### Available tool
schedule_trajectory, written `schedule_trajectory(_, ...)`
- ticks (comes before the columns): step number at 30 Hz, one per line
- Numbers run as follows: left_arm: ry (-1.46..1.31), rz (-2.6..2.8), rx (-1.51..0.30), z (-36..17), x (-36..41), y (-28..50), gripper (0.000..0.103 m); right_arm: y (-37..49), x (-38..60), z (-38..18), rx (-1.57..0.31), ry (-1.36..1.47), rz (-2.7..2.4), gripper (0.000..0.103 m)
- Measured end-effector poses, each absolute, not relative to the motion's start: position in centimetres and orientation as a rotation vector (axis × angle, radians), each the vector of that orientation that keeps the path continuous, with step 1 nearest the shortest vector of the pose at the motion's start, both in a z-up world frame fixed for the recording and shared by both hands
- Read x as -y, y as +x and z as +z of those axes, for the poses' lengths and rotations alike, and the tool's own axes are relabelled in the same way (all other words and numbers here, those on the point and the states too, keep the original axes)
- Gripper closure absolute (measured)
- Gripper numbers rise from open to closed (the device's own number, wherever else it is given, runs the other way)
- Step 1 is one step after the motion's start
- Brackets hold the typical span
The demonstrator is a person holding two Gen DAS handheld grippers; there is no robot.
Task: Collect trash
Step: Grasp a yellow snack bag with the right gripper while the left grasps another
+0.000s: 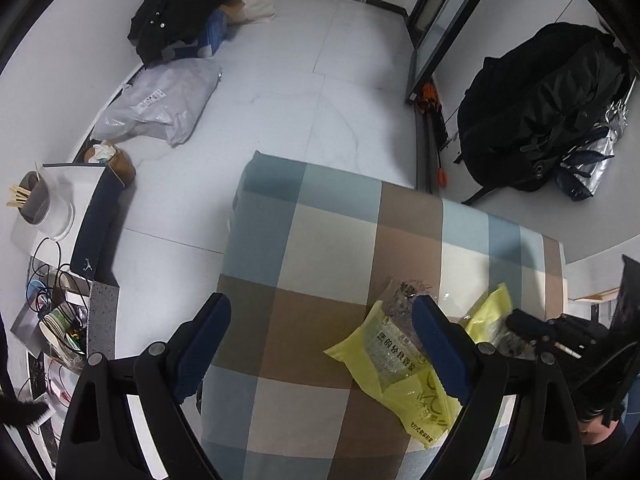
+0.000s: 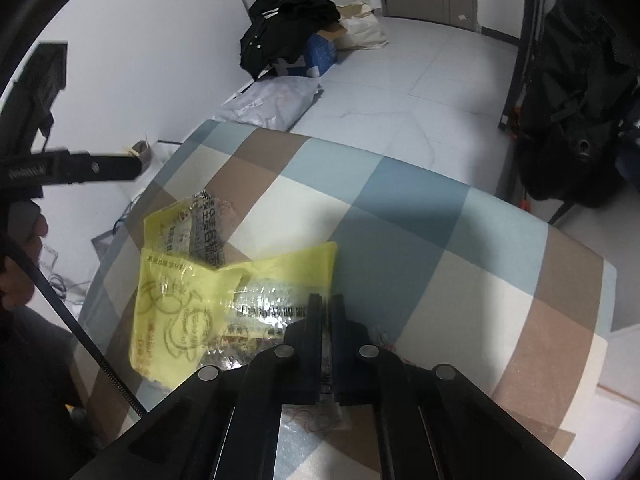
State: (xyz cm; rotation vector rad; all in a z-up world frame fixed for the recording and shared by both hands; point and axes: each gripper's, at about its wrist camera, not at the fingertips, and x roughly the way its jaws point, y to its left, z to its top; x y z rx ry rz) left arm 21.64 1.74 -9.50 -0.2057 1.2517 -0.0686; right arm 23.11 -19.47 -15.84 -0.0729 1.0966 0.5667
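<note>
On soft checked bedcover (image 2: 400,216), crinkly yellow-and-clear wrapper (image 2: 180,304) — right hand-held gripper (image 2: 326,300) pinching its edge, left hand-held gripper (image 1: 320,340) agape.

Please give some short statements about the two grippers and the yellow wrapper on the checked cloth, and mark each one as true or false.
1. The right gripper is shut on the yellow wrapper. True.
2. The left gripper is shut. False: its jaws stand wide open, holding nothing.
3. The yellow wrapper lies on the checked cloth. True.
4. The wrapper lies on the grey floor. False: it is on the cloth.
5. A black jacket is heaped by the wall. True.
</note>
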Motion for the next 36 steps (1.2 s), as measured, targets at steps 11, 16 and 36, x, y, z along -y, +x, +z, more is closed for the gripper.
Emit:
schedule_trajectory(11, -0.096, -0.119, -1.302, -11.7, 0.1, 21.7, 0.013, 23.0, 23.5, -11.8, -0.979, 0.070, 0.520, 0.101)
schedule_trajectory(16, -0.075, -0.158, -1.307, -12.1, 1.0, 21.5, 0.013, 23.0, 25.4, -10.7, -0.937, 0.118, 0.474, 0.101)
schedule_trajectory(36, 0.163, -0.187, -1.257, -12.1, 4.3, 19.7, 0.087, 22.6, 28.2, -9.0, -0.889, 0.148, 0.398, 0.101)
